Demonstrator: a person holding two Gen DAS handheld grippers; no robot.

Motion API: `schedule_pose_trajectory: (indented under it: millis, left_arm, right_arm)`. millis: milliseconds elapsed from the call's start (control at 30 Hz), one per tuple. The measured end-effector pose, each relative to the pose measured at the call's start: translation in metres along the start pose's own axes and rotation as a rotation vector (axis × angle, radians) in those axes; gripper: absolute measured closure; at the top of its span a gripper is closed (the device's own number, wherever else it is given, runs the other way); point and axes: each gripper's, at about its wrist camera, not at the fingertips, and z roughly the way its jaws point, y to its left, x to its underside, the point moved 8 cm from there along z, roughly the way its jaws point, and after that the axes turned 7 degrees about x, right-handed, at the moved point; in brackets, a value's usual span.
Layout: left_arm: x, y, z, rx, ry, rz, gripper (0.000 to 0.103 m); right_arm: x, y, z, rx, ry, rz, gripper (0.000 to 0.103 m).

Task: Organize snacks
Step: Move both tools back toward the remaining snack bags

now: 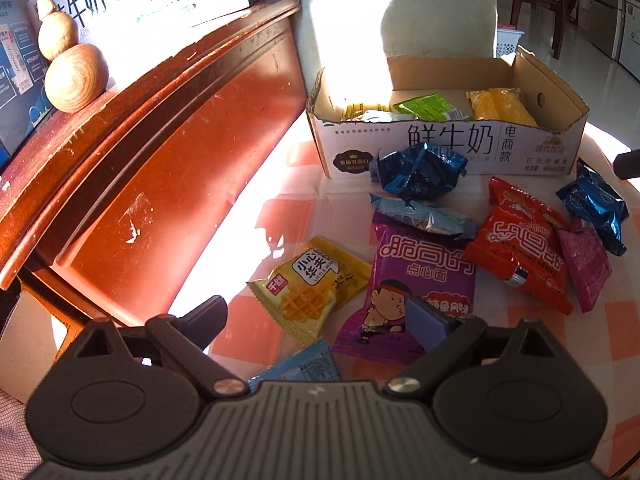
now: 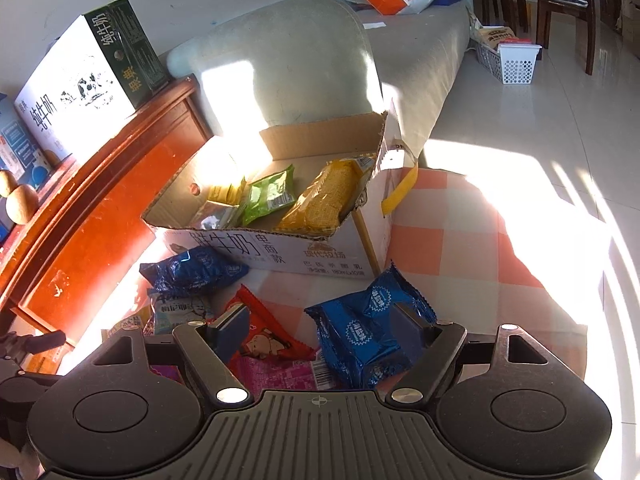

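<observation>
An open cardboard box [image 1: 452,144] [image 2: 280,248] sits on a checked cloth and holds a yellow pack [image 2: 320,196], a green pack [image 2: 268,196] and others. Loose snacks lie in front of it: a yellow waffle pack [image 1: 310,284], a purple pack [image 1: 412,280], a red pack [image 1: 520,244], blue packs [image 1: 420,170] [image 1: 596,204]. My left gripper [image 1: 320,316] is open above the waffle and purple packs. My right gripper [image 2: 324,328] is open, its fingers on either side of a blue pack [image 2: 368,332], not closed on it.
A red wooden cabinet [image 1: 160,152] stands along the left with a wooden gourd [image 1: 72,60] and milk cartons [image 2: 80,84] on top. A grey cushioned seat [image 2: 288,64] is behind the box. The cloth's edge and tiled floor [image 2: 540,128] are to the right.
</observation>
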Motion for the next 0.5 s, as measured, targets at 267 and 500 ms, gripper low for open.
schedule_pose_trajectory:
  millis: [267, 500]
  left_arm:
    - [0.032, 0.012, 0.008, -0.021, 0.071, -0.044, 0.008]
    - [0.05, 0.016, 0.025, -0.025, 0.113, -0.085, 0.006]
  right_arm:
    - [0.018, -0.023, -0.001, 0.031, 0.039, 0.115, 0.025]
    - [0.029, -0.053, -0.001, 0.056, 0.064, 0.28, 0.024]
